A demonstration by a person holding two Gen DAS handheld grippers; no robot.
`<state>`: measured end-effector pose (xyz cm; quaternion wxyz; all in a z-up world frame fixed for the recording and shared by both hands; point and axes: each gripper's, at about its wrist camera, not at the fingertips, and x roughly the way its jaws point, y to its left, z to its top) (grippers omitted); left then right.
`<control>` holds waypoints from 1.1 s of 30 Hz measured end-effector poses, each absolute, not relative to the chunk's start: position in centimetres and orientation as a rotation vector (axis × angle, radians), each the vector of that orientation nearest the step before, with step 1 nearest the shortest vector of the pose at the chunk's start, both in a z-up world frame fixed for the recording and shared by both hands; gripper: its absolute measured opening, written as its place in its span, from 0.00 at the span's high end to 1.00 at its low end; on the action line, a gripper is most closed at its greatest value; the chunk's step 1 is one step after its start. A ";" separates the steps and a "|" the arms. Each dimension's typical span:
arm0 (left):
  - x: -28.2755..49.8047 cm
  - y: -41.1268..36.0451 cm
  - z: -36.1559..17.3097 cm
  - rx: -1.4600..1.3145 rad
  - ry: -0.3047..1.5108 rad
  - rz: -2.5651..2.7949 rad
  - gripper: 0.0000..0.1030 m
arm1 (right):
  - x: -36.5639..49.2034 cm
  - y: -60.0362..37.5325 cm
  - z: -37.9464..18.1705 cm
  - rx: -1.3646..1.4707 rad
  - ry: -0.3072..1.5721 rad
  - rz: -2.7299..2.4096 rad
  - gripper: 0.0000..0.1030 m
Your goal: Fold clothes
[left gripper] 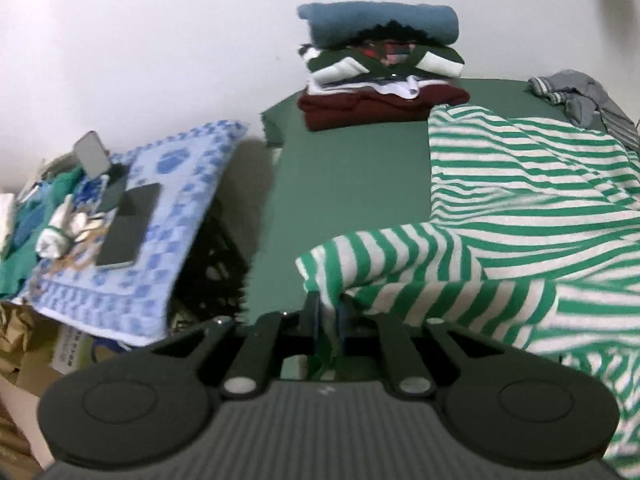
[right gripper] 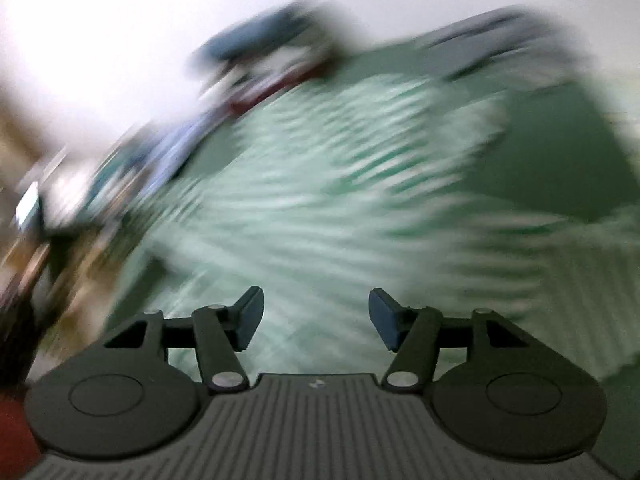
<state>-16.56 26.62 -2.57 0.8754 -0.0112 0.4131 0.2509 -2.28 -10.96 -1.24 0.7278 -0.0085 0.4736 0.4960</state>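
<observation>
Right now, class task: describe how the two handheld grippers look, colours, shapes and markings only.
Both the left gripper and right gripper are black, with a ribbed grey body, two round discs, silver pivot pins, a small white logo and dark blue finger pads.

At nine o'clock, a blue-and-white patterned towel (left gripper: pixel 176 216) drapes over a dark crate (left gripper: pixel 212 264). On the towel lie a dark phone (left gripper: pixel 128 226), a second tilted phone (left gripper: pixel 92 154) and white crumpled items (left gripper: pixel 66 228). White wall (left gripper: pixel 160 40) at twelve o'clock.
</observation>
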 end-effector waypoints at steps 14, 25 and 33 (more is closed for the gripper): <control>-21.2 14.3 -1.7 0.008 0.817 -0.054 0.24 | -9.1 -7.8 -4.7 -0.388 1.241 1.222 0.31; -16.7 9.9 -8.1 0.057 0.963 -0.164 0.45 | -10.4 -8.4 -6.8 -0.337 1.162 1.120 0.76; -20.1 9.6 -6.5 -0.146 1.025 -0.199 0.88 | -10.2 -9.6 -5.8 -0.311 1.201 1.227 0.81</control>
